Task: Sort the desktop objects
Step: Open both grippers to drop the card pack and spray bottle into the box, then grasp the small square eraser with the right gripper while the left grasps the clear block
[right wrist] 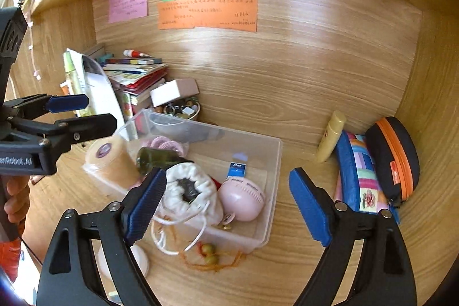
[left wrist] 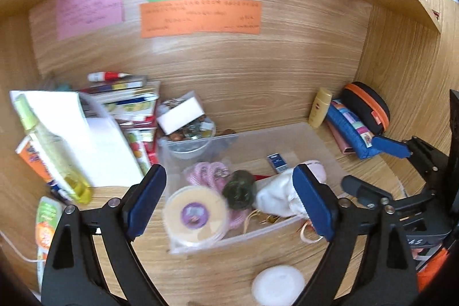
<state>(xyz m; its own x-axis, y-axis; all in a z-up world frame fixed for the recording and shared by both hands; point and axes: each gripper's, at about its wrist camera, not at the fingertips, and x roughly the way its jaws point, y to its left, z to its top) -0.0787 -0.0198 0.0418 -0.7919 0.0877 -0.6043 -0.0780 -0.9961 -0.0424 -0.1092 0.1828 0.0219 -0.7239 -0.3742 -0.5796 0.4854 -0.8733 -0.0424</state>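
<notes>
Both tongs, left point(left wrist: 229, 202) and right point(right wrist: 232, 208), hang spread and empty above a clear plastic box point(right wrist: 269, 162). Below the right tongs lies a white drawstring pouch point(right wrist: 190, 191); a tape roll point(left wrist: 195, 215) sits beneath the left.

— Left gripper point(left wrist: 229, 197)? 
— Jaws spread wide, nothing between the blue pads point(left wrist: 145, 204), tilted downward. Seen side-on in the right wrist view too, black frame level, pads parted.
— Right gripper point(right wrist: 229, 205)? 
— Also wide apart, pads point(right wrist: 146, 205) bare and gripping nothing, angled down likewise. 
— Any hand showing? 
— Left hand point(right wrist: 15, 202) wrapped round the handle at the edge of the right wrist view, fingers curled; rest hidden.
</notes>
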